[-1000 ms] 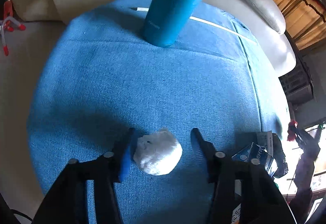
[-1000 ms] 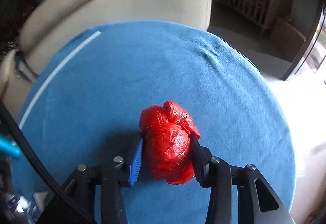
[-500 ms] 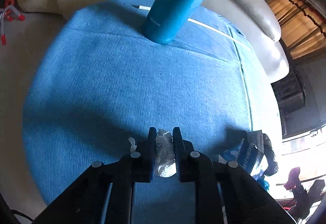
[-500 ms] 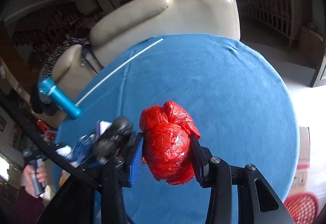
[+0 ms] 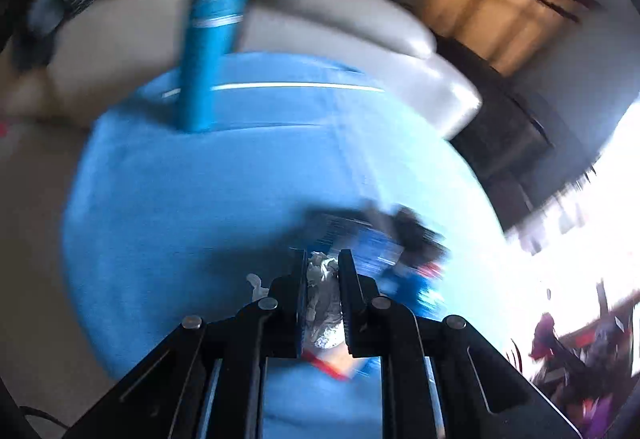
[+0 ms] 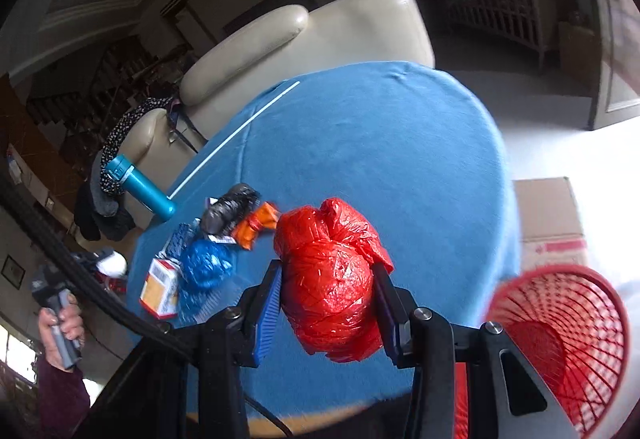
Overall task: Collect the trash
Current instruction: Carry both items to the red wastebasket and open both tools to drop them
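Left gripper (image 5: 323,259) pinches a crumpled white wad (image 5: 323,297) between narrow fingers; right gripper (image 6: 329,271) clamps a red bag (image 6: 330,285), red basket (image 6: 560,335) just right of its fingers.

Teal insulated bottle (image 6: 140,192) standing on blue tablecloth (image 6: 380,167), near its far edge beside a white stripe. Cream leather armchair (image 6: 320,39) directly behind. Cardboard box (image 6: 550,219) on floor alongside.

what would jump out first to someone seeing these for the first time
The crumpled red plastic bag clamped in the right gripper, held above the blue tablecloth, with a red mesh basket low at the right. Next, the left gripper shut on a white paper wad.
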`<state>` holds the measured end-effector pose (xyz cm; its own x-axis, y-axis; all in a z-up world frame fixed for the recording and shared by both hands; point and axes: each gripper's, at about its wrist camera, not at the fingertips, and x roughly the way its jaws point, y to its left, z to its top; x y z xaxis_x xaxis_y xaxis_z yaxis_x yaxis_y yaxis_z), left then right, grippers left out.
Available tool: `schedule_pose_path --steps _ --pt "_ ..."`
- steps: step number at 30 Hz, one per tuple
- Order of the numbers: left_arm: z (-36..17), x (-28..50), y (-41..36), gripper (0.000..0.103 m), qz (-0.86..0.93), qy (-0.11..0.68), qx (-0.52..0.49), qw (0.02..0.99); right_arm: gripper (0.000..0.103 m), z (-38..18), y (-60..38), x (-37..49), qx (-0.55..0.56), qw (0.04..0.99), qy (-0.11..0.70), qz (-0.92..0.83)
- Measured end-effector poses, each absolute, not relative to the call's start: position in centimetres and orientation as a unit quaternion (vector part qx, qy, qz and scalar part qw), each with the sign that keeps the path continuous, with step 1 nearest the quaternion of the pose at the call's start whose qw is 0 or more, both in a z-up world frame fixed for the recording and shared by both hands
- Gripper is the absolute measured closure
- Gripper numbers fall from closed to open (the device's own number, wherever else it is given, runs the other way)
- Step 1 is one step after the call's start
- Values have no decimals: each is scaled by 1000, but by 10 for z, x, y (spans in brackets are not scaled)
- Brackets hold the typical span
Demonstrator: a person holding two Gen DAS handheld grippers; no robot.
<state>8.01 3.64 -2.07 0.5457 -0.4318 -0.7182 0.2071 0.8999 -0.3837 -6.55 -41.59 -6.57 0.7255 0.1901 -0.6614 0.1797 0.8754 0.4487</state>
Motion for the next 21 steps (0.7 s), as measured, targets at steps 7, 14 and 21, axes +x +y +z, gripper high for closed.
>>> schedule_pose_path --steps 7,14,21 --pt "-19 47 -111 88 -328 460 -40 824 57 -71 -470 -133 292 883 365 -51" --pt "-37 -3 -257 88 -433 481 46 761 56 -93 -523 -198 340 860 365 -108" --pt "-63 -35 -363 86 -493 494 100 709 54 -117 -555 -239 384 842 354 -134"
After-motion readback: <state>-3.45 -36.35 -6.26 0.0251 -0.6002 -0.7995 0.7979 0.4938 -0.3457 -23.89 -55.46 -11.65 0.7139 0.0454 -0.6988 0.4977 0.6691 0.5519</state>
